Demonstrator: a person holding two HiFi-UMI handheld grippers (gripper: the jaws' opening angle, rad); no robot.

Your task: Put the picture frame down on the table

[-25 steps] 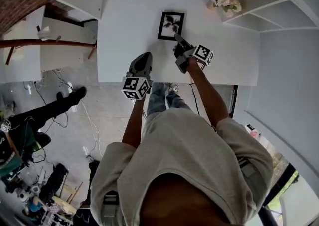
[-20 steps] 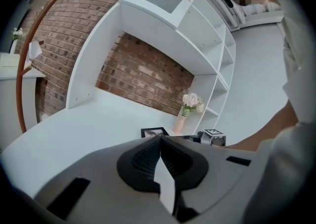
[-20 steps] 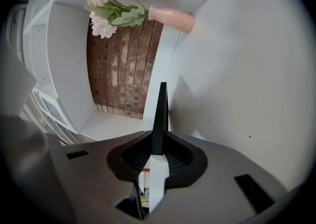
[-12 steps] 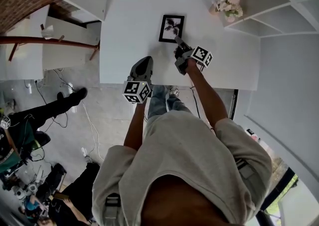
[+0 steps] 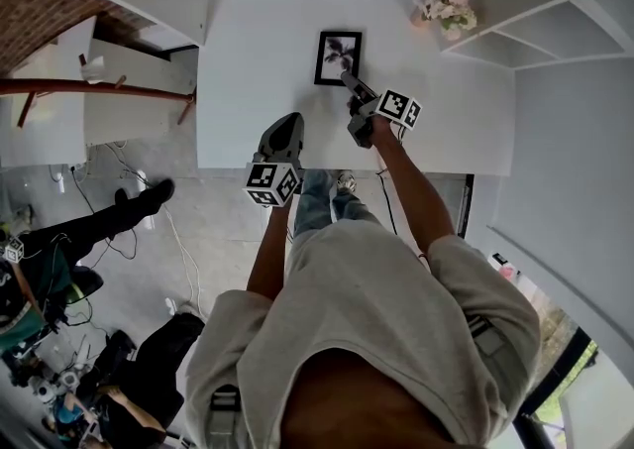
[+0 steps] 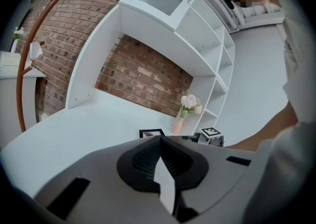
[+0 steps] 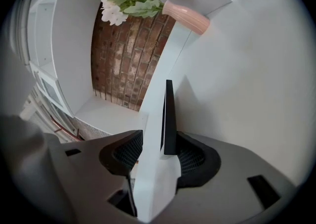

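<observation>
Head view: black rectangular picture frame [image 5: 339, 57] lies flat, face up, on the white table [image 5: 258, 41], directly ahead of the right gripper [image 5: 348, 78]. The gripper's tips are at the frame's near edge. Left gripper [image 5: 288, 122] is over the table's near edge, with the frame ahead of it and off to its right, well apart. Pink vase of pale flowers [image 5: 446, 3] stands ahead and right of the right gripper, clear of it.

Left gripper view: jaws are together at the tips with nothing between them, so it is idle. The frame [image 6: 151, 132] shows small just past the tips, with the right gripper's marker cube to its right.

Right gripper view: the gripper is rolled onto its side, so the table reads as a wall on the right. Jaws have just been opening and stand wide. The frame's black edge [image 7: 168, 114] is between them, just beside the right-hand pad, with a clear gap to the left-hand pad. Nothing is squeezing it, so there is no grip.

Step, as I judge it: release. The frame is down and the task is all but done. The next move calls for backing the right gripper straight out along its own line, jaws kept wide, so neither pad drags or tips the frame. The left gripper needs nothing.
</observation>
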